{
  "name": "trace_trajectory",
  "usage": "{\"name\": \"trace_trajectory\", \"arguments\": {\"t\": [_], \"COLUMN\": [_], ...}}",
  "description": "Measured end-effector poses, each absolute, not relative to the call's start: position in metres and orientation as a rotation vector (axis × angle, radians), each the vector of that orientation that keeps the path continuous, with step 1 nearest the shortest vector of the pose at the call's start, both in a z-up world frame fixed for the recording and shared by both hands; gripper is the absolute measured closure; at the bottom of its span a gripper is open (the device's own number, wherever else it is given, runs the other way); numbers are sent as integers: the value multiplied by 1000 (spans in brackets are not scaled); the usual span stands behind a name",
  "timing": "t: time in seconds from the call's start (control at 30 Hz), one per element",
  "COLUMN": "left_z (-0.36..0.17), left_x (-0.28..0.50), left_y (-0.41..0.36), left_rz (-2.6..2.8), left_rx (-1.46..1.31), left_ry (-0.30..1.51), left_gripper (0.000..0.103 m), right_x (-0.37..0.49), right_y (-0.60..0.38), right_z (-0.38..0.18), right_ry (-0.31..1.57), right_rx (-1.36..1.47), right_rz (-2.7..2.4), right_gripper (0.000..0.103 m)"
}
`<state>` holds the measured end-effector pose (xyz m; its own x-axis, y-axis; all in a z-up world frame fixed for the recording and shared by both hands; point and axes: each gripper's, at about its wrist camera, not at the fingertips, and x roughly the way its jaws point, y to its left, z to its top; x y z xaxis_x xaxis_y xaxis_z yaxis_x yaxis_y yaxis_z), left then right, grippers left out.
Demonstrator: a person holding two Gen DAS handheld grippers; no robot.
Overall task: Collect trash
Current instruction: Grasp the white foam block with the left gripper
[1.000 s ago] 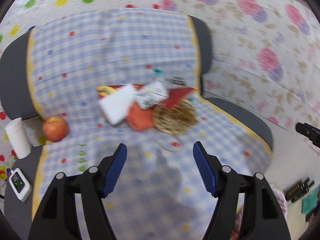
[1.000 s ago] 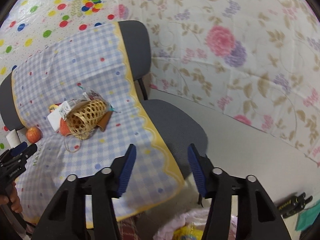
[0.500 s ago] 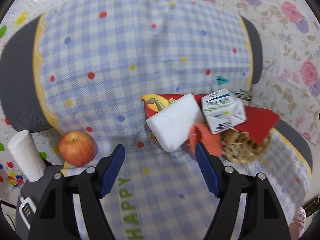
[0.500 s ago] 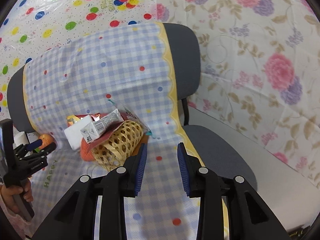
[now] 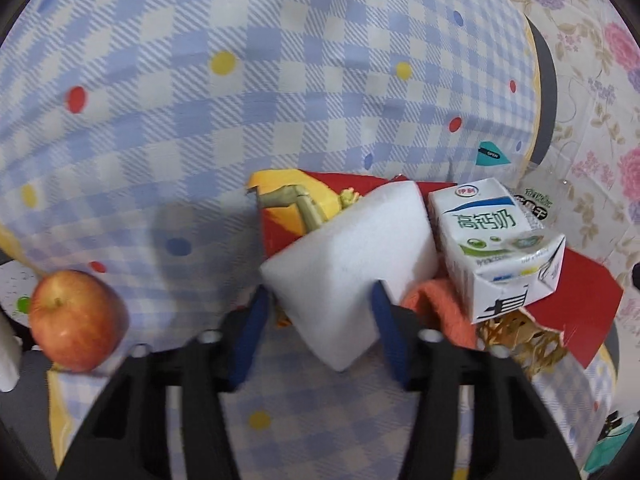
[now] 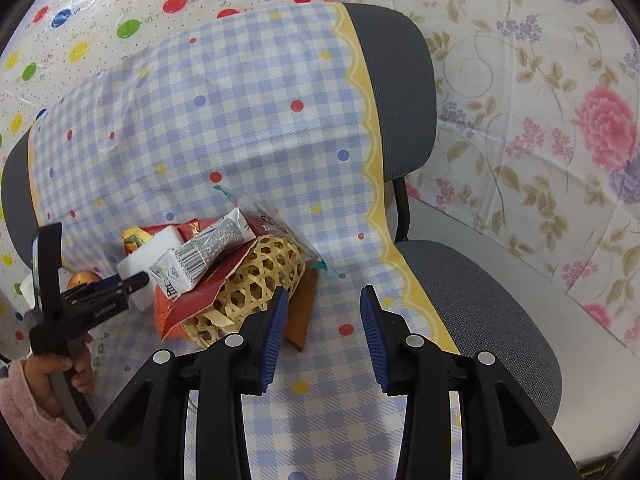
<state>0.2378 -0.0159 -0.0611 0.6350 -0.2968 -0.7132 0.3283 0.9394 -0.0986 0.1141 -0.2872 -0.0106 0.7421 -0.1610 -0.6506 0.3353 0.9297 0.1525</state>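
A pile of trash lies on a chair draped with a blue checked cloth (image 6: 248,128). A white foam block (image 5: 352,256) leans on a red and yellow wrapper (image 5: 288,208). A white milk carton (image 5: 500,240) rests on a woven bamboo basket (image 6: 256,280) tipped on its side, with red card (image 5: 576,312) and an orange cloth (image 5: 440,312). My left gripper (image 5: 320,308) straddles the foam block's near corner, its fingers against both sides. It also shows in the right wrist view (image 6: 132,280). My right gripper (image 6: 322,308) is open and empty just right of the basket.
A red apple (image 5: 76,320) sits at the left edge of the seat; a white roll (image 5: 6,352) stands beyond it. A clear printed bag (image 5: 536,204) lies behind the carton. The grey chair seat (image 6: 480,312) and a flowered sheet (image 6: 560,120) lie to the right.
My left gripper has moved in on the pile and narrowed around the foam block. My right gripper has come nearer the basket and opened wider.
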Motion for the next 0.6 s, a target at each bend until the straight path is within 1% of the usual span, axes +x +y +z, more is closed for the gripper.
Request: {"name": "trace_trajectory", "arguments": {"t": [0.13, 0.17, 0.2, 0.37, 0.47, 0.6], "left_z": [-48, -42, -37, -4, 12, 19], "left_x": [217, 210, 199, 155, 139, 138], "left_y": [-10, -9, -3, 18, 29, 29], "left_rz": [-370, -366, -354, -261, -188, -155], "left_rx": [40, 41, 43, 55, 63, 84], "left_ry": [751, 731, 711, 617, 591, 589], "left_gripper": [73, 74, 75, 75, 75, 75], "right_x": [111, 110, 109, 107, 111, 121], "right_y": [-284, -283, -282, -271, -267, -258], "right_z": [-11, -10, -9, 2, 4, 7], "right_ry": [696, 694, 691, 662, 656, 654], "right_rx": [250, 246, 244, 220, 221, 215], "right_rz": [-264, -259, -255, -226, -207, -163], "right_gripper": [63, 60, 55, 45, 44, 45]}}
